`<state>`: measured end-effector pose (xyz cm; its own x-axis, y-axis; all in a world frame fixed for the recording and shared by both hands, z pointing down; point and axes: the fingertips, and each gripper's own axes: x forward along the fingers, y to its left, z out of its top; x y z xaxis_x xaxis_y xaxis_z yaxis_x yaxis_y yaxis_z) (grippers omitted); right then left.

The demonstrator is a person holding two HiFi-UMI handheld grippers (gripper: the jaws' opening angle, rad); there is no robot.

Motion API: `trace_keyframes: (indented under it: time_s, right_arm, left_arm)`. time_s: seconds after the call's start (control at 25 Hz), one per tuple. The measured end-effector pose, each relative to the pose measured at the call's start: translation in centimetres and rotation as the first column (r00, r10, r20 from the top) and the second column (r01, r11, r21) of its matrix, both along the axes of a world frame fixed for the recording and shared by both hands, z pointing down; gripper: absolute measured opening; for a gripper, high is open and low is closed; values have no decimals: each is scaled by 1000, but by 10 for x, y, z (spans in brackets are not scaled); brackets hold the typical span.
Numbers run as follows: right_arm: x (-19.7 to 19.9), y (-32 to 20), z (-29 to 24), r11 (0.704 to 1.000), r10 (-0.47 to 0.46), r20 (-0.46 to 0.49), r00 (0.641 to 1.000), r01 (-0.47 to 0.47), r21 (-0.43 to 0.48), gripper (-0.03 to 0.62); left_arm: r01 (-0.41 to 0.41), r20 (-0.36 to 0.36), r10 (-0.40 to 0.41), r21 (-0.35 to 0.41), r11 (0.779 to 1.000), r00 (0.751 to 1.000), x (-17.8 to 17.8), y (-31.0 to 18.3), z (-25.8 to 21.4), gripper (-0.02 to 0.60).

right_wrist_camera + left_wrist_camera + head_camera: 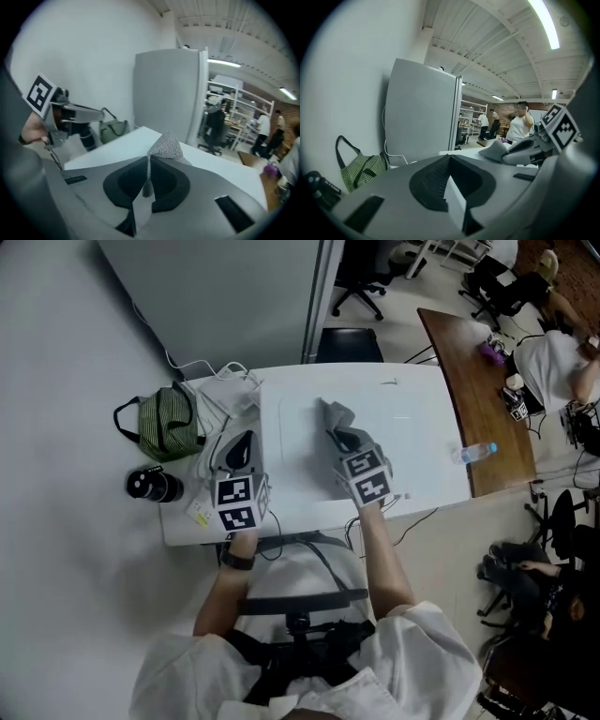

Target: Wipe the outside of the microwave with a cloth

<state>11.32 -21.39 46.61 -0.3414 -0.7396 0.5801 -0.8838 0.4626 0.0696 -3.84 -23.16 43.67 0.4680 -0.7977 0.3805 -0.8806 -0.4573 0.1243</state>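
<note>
- The right gripper (342, 439) has its jaws clamped on a grey cloth (335, 415), which rests on the white microwave (417, 418) top.
- The left gripper (239, 448) has its jaws together and empty, beside the microwave's left edge.
- A striped green bag (169, 423) and a black flask (153, 486) sit on the white table (178, 521).
- A wooden desk (473, 381) stands to the right.

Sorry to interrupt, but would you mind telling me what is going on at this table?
A person is working with a handheld gripper in each hand. The right gripper is shut on a grey cloth, held at the white top of the microwave, so this looks like wiping of that top. The left gripper is shut and empty, by the microwave's left edge. A green striped bag sits further left.
</note>
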Motion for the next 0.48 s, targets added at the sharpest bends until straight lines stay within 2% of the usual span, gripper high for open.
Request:
trace_keyframes:
  time_s: [0.04,0.12,0.2,0.32,0.48]
  right_arm:
    - [-43,5,-5,997,-77,49,996,77,2,40]
    - [-115,19,-17,978,-210,154,966,210,11,40]
    - [-156,31,-22,955,-293,203,934,296,18,40]
    - [-158,31,-16,958,-284,181,941,287,15,40]
    - [-100,23,0,994,-111,114,987,112,-3,40]
  left_arm:
    - [12,0,-12,-4,1000,1000,-8,0,1,31]
    - [30,6,-29,-9,1000,1000,-21,2,3,31]
    - [42,11,-42,-15,999,999,-32,4,6,31]
    - [42,14,-42,-31,999,999,-41,9,11,31]
    - [-9,10,10,-53,999,1000,-37,15,24,31]
